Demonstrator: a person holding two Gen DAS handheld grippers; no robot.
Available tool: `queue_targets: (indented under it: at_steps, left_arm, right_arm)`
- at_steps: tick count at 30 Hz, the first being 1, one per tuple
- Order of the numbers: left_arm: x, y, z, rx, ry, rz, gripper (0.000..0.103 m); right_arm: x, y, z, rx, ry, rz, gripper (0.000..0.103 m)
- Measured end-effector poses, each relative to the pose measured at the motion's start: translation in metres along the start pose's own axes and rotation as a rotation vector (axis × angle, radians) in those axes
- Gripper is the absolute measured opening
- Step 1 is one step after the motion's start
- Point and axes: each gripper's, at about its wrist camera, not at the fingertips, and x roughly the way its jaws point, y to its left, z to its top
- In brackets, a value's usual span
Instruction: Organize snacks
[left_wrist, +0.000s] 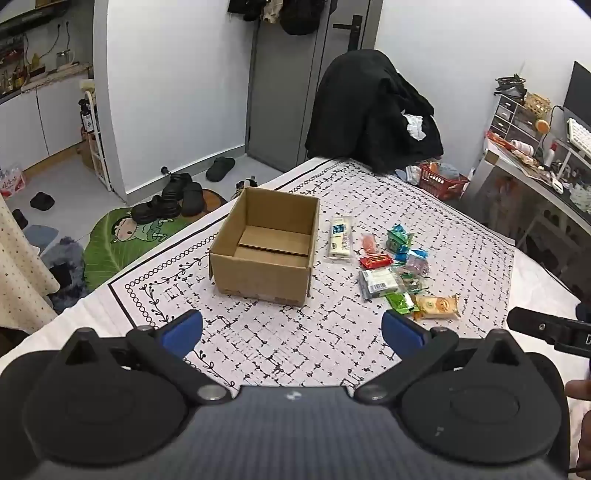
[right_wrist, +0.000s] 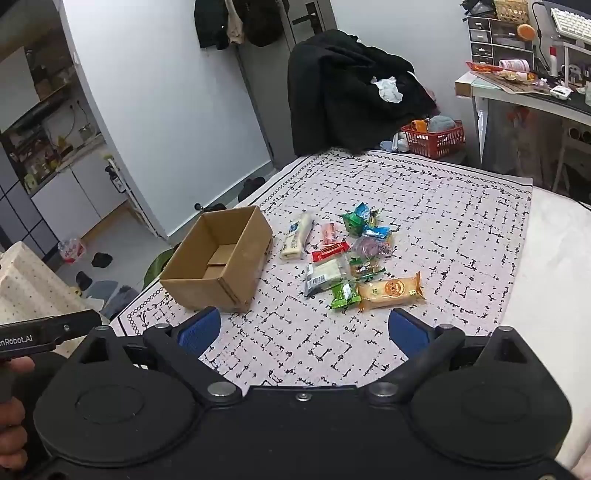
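An open, empty cardboard box (left_wrist: 266, 247) (right_wrist: 221, 258) stands on a patterned cloth (left_wrist: 295, 343) (right_wrist: 424, 206) spread over a bed. To its right lies a loose pile of wrapped snacks: a long white pack (left_wrist: 340, 239) (right_wrist: 295, 240), a red bar (left_wrist: 376, 260) (right_wrist: 330, 251), a grey-white pack (left_wrist: 380, 282) (right_wrist: 327, 275), a green packet (left_wrist: 399, 302) (right_wrist: 344, 294) and an orange biscuit pack (left_wrist: 437, 305) (right_wrist: 390, 291). My left gripper (left_wrist: 291, 328) hovers open before the box. My right gripper (right_wrist: 304, 328) hovers open just short of the snacks. Both hold nothing.
A chair draped in black clothes (left_wrist: 373, 110) (right_wrist: 351, 92) stands beyond the bed. A red basket (left_wrist: 441, 181) (right_wrist: 434, 138) and a cluttered desk (right_wrist: 524, 85) are at the right. Shoes and a green mat (left_wrist: 147, 225) lie on the floor left of the bed.
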Motion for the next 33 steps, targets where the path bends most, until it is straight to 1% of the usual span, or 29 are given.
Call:
queue_targets:
  at_steps: [1, 2, 3, 5, 6, 9, 21, 33]
  left_arm:
    - [-0.002, -0.006, -0.002, 0.026, -0.020, 0.008, 0.103]
    - [-0.004, -0.006, -0.004, 0.024, -0.025, 0.004, 0.103]
    - [-0.006, -0.006, -0.007, 0.029, -0.037, 0.000, 0.103]
    - [-0.012, -0.005, -0.004, 0.021, -0.019, -0.011, 0.103]
    - [-0.012, -0.005, -0.003, 0.022, -0.015, -0.013, 0.103]
    - [-0.017, -0.004, -0.004, 0.025, -0.021, -0.021, 0.103]
    - [-0.019, -0.006, -0.008, 0.030, -0.012, -0.043, 0.103]
    - [-0.019, -0.007, -0.008, 0.025, -0.016, -0.045, 0.103]
  right_arm:
    - [0.000, -0.002, 0.001, -0.002, 0.000, -0.005, 0.098]
    - [-0.009, 0.003, 0.001, -0.016, -0.019, 0.002, 0.098]
    - [-0.011, 0.003, 0.002, -0.020, -0.021, 0.001, 0.098]
    - [-0.011, 0.011, 0.000, -0.036, -0.010, -0.008, 0.099]
    - [-0.014, 0.013, -0.003, -0.040, -0.019, -0.005, 0.099]
    - [-0.023, 0.008, -0.002, -0.029, -0.019, 0.017, 0.099]
    - [-0.028, 0.007, -0.004, -0.029, -0.021, 0.003, 0.099]
    - [-0.030, 0.008, -0.003, -0.037, -0.023, 0.000, 0.100]
